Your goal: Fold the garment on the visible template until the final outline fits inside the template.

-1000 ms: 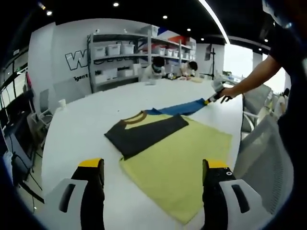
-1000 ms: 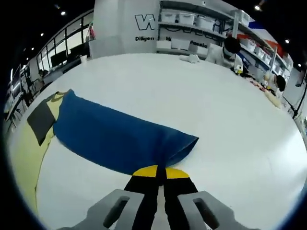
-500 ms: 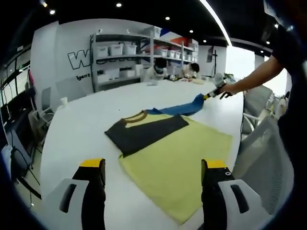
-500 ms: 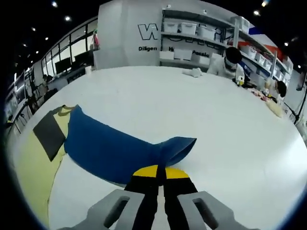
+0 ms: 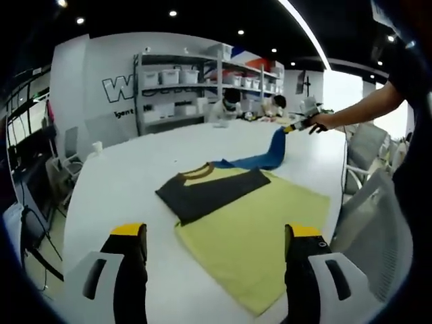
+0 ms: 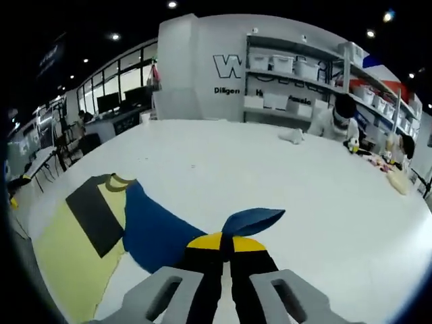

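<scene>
Right gripper (image 6: 221, 244): jaws closed on blue sleeve (image 6: 162, 229), lifted off table (image 6: 223, 162).
Left gripper (image 5: 212, 246): jaws apart, holding nothing, near yellow template (image 5: 253, 233).
Garment (image 5: 209, 190): dark panel on template.

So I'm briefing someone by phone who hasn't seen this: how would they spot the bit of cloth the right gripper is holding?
On the big white table lies a garment with a yellow-green body and a dark panel. From its collar end a blue sleeve stretches away, lifted at its tip by the right gripper: the only blue, raised part.

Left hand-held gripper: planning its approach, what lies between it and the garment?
Bare white table lies between the left hand-held gripper and the garment, in the left gripper view.
</scene>
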`<state>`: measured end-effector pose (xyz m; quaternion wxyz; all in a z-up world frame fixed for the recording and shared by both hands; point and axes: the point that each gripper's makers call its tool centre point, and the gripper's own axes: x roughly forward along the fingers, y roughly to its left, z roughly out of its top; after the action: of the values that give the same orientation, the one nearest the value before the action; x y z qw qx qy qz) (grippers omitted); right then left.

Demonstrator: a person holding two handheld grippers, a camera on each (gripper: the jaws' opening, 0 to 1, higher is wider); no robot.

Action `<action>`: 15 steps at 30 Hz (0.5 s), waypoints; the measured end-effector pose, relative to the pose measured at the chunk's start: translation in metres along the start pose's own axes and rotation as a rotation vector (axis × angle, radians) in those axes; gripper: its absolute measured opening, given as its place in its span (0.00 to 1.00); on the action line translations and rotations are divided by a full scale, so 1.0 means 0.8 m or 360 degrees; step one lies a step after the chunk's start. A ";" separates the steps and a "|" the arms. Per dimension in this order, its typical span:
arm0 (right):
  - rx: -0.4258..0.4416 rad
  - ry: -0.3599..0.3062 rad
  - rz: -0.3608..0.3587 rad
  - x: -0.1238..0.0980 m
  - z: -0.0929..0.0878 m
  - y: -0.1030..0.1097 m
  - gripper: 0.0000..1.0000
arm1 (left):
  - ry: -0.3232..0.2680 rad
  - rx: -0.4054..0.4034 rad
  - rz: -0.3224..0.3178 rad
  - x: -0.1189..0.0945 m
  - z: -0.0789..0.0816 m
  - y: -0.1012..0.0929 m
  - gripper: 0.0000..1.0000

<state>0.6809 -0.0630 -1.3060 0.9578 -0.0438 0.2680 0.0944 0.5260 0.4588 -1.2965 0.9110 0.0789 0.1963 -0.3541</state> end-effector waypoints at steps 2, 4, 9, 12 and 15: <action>-0.0064 -0.0018 0.0038 0.001 0.014 0.013 0.00 | -0.0002 0.0006 0.0004 -0.001 0.000 0.000 0.82; -0.0155 -0.0047 0.0062 0.001 0.028 0.023 0.00 | 0.0002 0.0007 0.0000 -0.003 -0.001 0.000 0.82; -0.0181 -0.0111 0.0121 0.002 0.061 0.054 0.00 | 0.0003 -0.0016 0.0013 -0.012 -0.004 0.003 0.82; -0.0192 -0.0137 0.0163 0.004 0.076 0.072 0.00 | 0.0002 -0.0020 0.0024 -0.016 -0.006 0.004 0.82; -0.0190 -0.0133 0.0218 0.008 0.084 0.095 0.00 | 0.0008 -0.0006 0.0026 -0.019 -0.009 0.002 0.81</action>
<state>0.7044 0.0215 -1.2546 0.9551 -0.0783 0.2241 0.1771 0.5145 0.4715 -1.2969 0.9135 0.0795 0.1985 -0.3460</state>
